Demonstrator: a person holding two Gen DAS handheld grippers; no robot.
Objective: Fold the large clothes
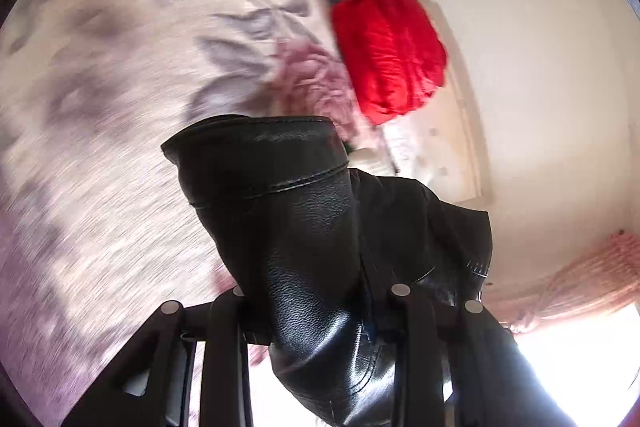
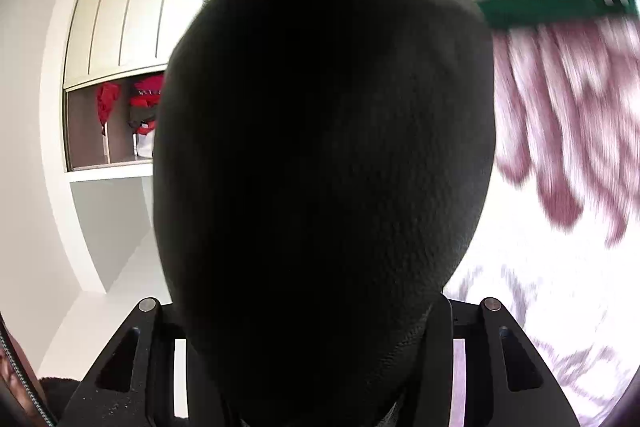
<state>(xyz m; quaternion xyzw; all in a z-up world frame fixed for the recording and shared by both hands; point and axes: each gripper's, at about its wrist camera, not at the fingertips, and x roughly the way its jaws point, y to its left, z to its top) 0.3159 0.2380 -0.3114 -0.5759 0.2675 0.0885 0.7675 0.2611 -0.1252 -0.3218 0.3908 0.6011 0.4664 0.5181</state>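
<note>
Clearly, a black leather jacket [image 1: 288, 227] is clamped in the left claw [image 1: 320, 311]; its fingers are drawn in narrow on a stitched, tube-like part (a sleeve or cuff, it cannot be told which). That part runs lengthwise straight out from the claw, away from the camera, and its seamed end points up and slightly left over the bedspread [image 1: 120, 107]. More of the jacket is bunched to the right of the claw, with a zip edge showing. The floral bedspread is spread across the left of this view and is blurred. A red bundle [image 1: 390, 51] is seen beyond the jacket's end, well apart from it, against a pale wall. A pink curtain [image 1: 592, 279] is seen at the right edge, by bright light.

In the right wrist view, white cabinets [image 2: 120, 27] and an open shelf with red items are seen at the left, well apart from the claw. The right claw [image 2: 320, 311] is closed on a matte black, rounded mass of the jacket, which rises straight ahead between the fingers and blocks the middle of the view. To the right, the blurred bedspread is seen, and a green strip [image 2: 556, 9] is seen across it near the top.
</note>
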